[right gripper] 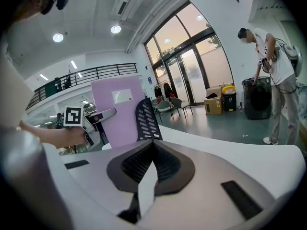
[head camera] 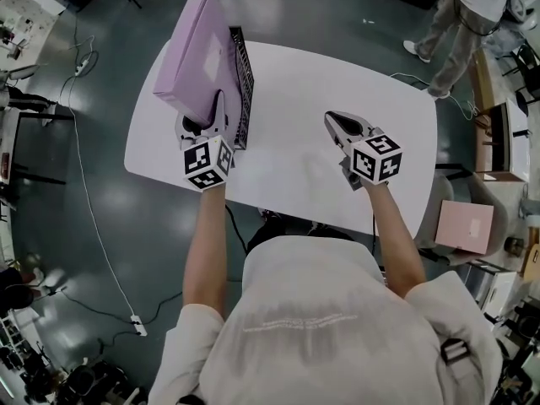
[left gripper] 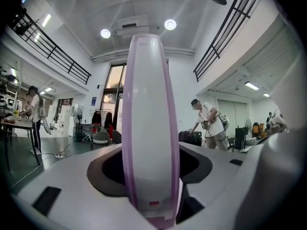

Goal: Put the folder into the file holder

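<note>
lilac folder (head camera: 196, 53) is standing on end at the desk's (head camera: 321, 83) 10 o'clock corner, long axis straight up, spine facing 6 o'clock between the left gripper's (head camera: 205, 118) parted, loose jaws – black mesh file holder (head camera: 242, 83) just beside it at 3 o'clock – right gripper (head camera: 334, 121) shut, empty.

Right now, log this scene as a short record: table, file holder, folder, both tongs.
table: white, rounded corners
file holder: black mesh, standing near the table's far left edge
folder: lilac, upright, right beside the file holder; whether it sits inside cannot be told
left tongs: open, folder's spine between the jaws, pads looking clear of it
right tongs: shut, empty, over the table's right half
</note>
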`<action>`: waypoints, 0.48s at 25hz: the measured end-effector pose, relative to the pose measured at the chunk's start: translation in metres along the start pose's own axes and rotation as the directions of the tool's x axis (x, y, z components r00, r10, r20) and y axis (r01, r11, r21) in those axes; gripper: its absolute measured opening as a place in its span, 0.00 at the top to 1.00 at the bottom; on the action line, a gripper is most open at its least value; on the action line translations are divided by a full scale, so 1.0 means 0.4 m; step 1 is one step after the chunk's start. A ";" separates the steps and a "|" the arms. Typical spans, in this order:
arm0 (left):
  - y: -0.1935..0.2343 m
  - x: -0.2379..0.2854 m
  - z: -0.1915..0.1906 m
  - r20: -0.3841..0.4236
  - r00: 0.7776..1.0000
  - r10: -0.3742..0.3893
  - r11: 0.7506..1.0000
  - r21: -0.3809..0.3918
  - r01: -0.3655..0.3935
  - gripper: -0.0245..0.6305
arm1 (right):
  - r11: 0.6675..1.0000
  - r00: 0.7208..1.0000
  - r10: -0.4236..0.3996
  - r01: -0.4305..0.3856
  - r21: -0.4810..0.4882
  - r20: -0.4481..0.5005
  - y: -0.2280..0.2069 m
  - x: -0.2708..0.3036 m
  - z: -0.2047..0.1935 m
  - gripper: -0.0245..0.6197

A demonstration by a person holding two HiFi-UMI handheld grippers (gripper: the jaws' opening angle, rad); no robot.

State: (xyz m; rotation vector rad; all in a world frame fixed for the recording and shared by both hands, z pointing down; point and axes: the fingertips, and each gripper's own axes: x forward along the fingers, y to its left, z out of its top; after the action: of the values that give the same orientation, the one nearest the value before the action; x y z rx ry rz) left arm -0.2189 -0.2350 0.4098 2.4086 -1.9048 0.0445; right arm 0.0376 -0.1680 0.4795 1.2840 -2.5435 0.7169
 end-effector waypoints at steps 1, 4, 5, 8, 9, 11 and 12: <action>0.004 0.000 0.005 -0.001 1.000 0.000 1.000 0.010 0.000 0.56 | 1.000 1.000 0.004 -0.004 0.001 -0.001 0.001 0.003 0.000 0.92; 0.004 0.003 0.008 -0.006 1.000 0.013 0.999 0.052 -0.012 0.68 | 1.000 1.000 0.015 -0.014 0.008 -0.004 0.002 0.010 -0.003 0.92; 0.003 0.002 0.006 -0.005 1.000 0.021 0.998 0.062 -0.021 0.69 | 1.000 1.000 0.017 -0.017 0.010 -0.006 0.004 0.011 -0.005 0.92; -0.001 -0.002 0.002 0.010 0.999 0.044 0.997 0.069 -0.044 0.71 | 1.000 1.000 0.021 -0.021 0.012 -0.012 0.004 0.012 -0.010 0.92; -0.003 -0.001 0.003 0.019 0.999 0.046 0.997 0.064 -0.047 0.72 | 1.000 1.000 0.020 -0.020 0.014 -0.013 0.001 0.012 -0.011 0.92; -0.002 0.001 0.009 0.039 0.998 0.048 0.997 0.052 -0.050 0.73 | 1.000 1.000 0.015 -0.015 0.020 -0.014 -0.005 0.010 -0.013 0.92; -0.001 0.002 0.014 0.050 0.998 0.048 0.997 0.049 -0.051 0.73 | 1.000 1.000 0.013 -0.013 0.022 -0.014 -0.007 0.010 -0.013 0.92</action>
State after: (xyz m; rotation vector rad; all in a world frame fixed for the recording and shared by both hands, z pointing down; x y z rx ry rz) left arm -0.2186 -0.2359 0.4042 2.4159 -2.0079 0.0378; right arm 0.0375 -0.1696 0.4864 1.2659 -2.5415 0.7560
